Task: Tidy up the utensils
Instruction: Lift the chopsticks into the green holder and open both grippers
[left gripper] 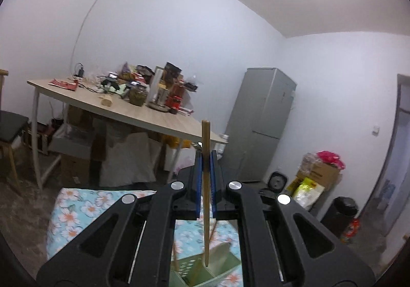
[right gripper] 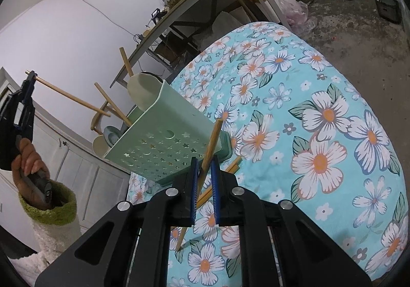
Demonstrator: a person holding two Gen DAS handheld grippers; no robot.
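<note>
My left gripper (left gripper: 205, 156) is shut on a wooden chopstick (left gripper: 205, 184), held upright with its lower tip over the green utensil holder (left gripper: 217, 269). In the right wrist view the left gripper (right gripper: 28, 77) shows at far left, holding that chopstick (right gripper: 69, 96) above the green holder (right gripper: 164, 138). My right gripper (right gripper: 203, 162) is shut on another wooden chopstick (right gripper: 211, 141), tilted, just beside the holder. More chopsticks (right gripper: 225, 179) lie on the floral cloth under it. The holder contains chopsticks and a pale spoon (right gripper: 141, 89).
The floral tablecloth (right gripper: 307, 133) covers the work table. A wooden table (left gripper: 123, 110) with cluttered jars and packets stands behind. A grey fridge (left gripper: 258, 120), boxes, a black bin (left gripper: 340, 212) and a chair (left gripper: 10, 128) stand around the room.
</note>
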